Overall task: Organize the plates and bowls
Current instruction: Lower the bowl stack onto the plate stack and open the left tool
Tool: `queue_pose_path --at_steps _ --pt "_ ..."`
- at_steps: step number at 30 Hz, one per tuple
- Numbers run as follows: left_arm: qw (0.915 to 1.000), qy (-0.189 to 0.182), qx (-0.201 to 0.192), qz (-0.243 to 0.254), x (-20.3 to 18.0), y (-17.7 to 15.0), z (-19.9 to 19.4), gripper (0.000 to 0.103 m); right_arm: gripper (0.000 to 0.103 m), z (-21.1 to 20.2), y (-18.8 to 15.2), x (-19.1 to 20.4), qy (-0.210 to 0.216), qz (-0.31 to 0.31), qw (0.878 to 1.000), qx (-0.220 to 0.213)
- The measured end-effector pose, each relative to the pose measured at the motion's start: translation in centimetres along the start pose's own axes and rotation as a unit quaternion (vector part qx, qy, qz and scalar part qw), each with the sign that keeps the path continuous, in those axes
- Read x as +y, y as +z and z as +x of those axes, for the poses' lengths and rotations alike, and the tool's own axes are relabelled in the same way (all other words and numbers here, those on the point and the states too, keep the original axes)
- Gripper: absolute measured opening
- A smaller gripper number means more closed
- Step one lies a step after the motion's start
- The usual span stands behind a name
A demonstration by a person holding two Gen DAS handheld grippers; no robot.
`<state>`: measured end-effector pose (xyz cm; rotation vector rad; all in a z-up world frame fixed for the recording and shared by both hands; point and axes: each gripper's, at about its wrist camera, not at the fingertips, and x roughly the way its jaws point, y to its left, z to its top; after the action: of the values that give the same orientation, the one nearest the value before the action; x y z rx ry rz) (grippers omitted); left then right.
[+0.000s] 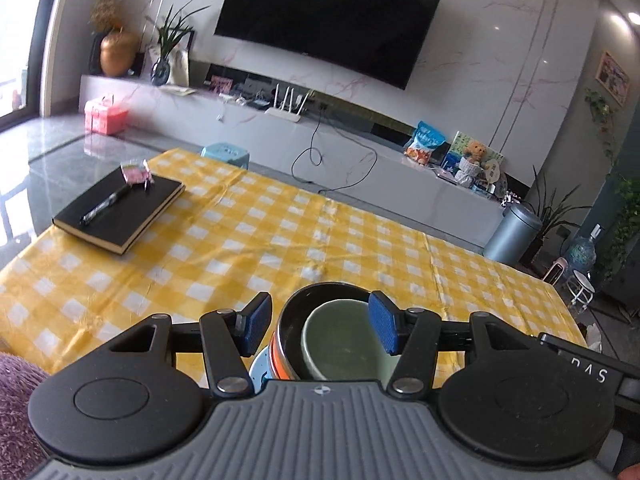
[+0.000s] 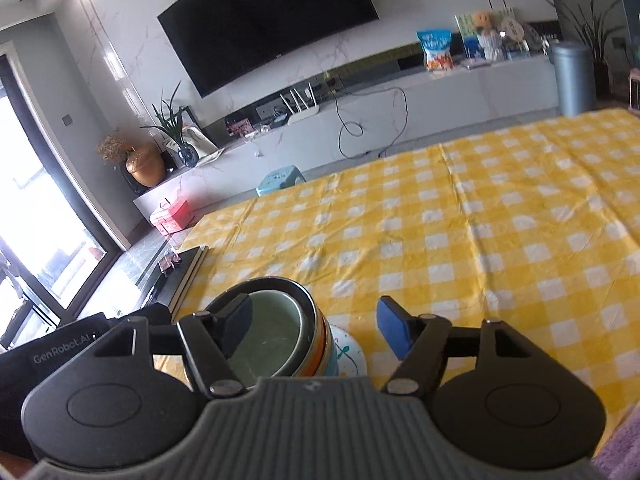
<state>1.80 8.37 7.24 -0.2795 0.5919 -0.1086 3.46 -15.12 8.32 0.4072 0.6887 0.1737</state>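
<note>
bowls sitting stacked on the yellow checked cloth point(image 1: 280, 240)
the left gripper point(image 1: 320, 326) and right gripper point(image 2: 314, 328) are both staying spread apart, pinching nothing, above the green bowl point(image 1: 340, 344).

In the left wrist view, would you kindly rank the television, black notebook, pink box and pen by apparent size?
Largest to smallest as they look:
1. television
2. black notebook
3. pink box, though it stands farther off
4. pen

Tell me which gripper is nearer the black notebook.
Left. The left gripper hovers over the stacked bowls, on the side of the black notebook; the right gripper sits further from it.
</note>
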Motion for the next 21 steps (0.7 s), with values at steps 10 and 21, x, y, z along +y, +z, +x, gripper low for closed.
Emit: queue_pose_path --at_steps 10,21 --pt "0.9891 0.009 -0.058 0.135 -4.5 -3.0 -5.0 0.063 0.068 -7.3 -2.7 1.5 -0.022 -0.087 0.993 -0.076" --pt "0.9848 0.034 -0.040 0.166 -5.3 -6.5 -6.4 0.063 0.071 -10.5 -6.8 0.0 -0.087 -0.093 0.990 -0.060"
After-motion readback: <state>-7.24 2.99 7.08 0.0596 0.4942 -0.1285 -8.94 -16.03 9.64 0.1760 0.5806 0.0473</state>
